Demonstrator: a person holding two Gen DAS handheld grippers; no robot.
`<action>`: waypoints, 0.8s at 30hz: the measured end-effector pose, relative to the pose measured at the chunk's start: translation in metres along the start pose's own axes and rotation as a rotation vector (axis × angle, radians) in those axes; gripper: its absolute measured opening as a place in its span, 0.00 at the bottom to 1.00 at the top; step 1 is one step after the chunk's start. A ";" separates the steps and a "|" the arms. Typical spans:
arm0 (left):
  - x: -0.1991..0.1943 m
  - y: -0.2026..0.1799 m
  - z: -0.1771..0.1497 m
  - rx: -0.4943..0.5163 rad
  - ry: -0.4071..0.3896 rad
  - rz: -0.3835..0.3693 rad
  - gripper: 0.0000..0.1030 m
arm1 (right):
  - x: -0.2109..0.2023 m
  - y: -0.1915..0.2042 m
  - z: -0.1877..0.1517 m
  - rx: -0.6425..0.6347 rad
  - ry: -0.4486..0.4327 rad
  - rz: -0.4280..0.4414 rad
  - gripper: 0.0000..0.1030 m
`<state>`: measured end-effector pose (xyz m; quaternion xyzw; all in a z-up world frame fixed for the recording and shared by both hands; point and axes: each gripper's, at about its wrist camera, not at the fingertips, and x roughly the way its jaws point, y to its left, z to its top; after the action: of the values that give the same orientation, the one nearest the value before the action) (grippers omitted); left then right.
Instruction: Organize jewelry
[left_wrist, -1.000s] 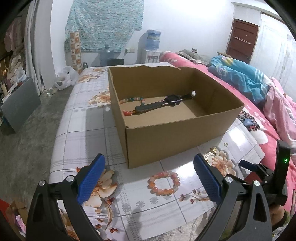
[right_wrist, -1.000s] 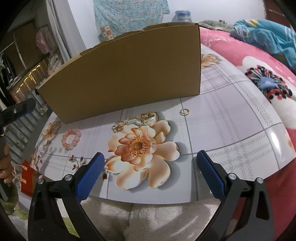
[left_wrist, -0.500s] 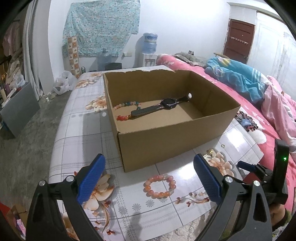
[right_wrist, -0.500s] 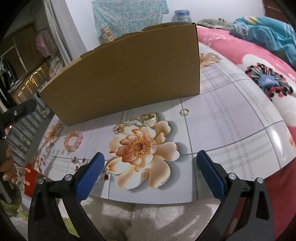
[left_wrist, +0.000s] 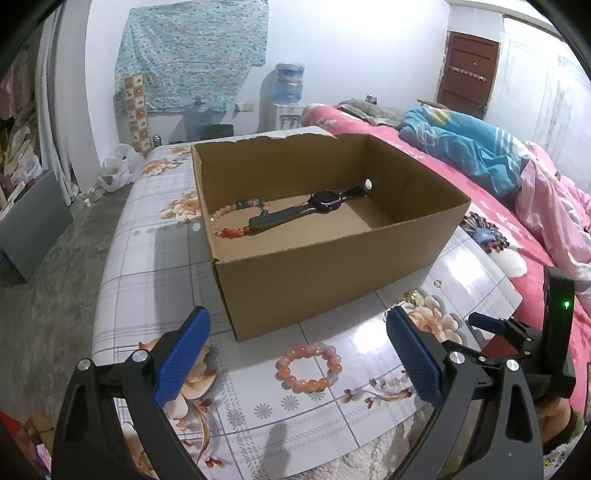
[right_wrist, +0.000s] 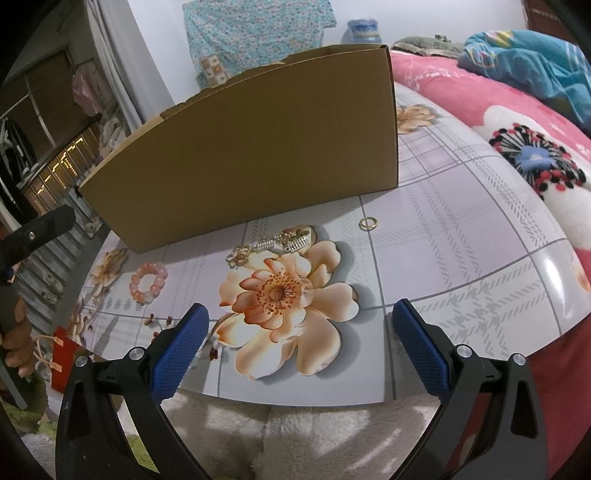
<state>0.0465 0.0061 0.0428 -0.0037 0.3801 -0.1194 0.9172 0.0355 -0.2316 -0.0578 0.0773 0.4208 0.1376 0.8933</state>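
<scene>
An open cardboard box (left_wrist: 332, 280) stands on the floral table and holds a black watch (left_wrist: 306, 210) and a beaded necklace (left_wrist: 232, 218). A pink bead bracelet (left_wrist: 308, 367) lies on the table in front of the box, just beyond my open, empty left gripper (left_wrist: 295, 354). In the right wrist view the box (right_wrist: 251, 155) is seen from its side. A gold chain with a comb clip (right_wrist: 277, 243), a gold ring (right_wrist: 368, 223) and the pink bracelet (right_wrist: 148, 282) lie on the table. My right gripper (right_wrist: 299, 343) is open and empty above the near table edge.
A bed with pink bedding (left_wrist: 524, 229) and a blue blanket (left_wrist: 461, 147) lies to the right. A white fluffy rug (right_wrist: 277, 435) shows under the near table edge. A red bag (right_wrist: 64, 363) sits low at the left. A water dispenser (left_wrist: 288, 96) stands at the back wall.
The left gripper has risen and drawn back a little, so the box and bracelet look farther away. The right gripper has barely moved. Both stay open.
</scene>
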 end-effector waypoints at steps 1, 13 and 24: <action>0.001 -0.001 0.000 0.005 0.002 0.000 0.91 | 0.000 0.000 0.000 0.001 0.000 0.001 0.92; 0.022 -0.033 -0.010 0.119 0.035 -0.034 0.80 | -0.007 -0.018 0.006 0.079 -0.013 0.076 0.75; 0.061 -0.077 -0.020 0.301 0.087 -0.122 0.46 | -0.011 -0.010 0.013 0.039 -0.023 0.107 0.44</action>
<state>0.0579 -0.0802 -0.0064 0.1160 0.3963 -0.2303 0.8812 0.0408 -0.2452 -0.0440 0.1186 0.4082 0.1763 0.8878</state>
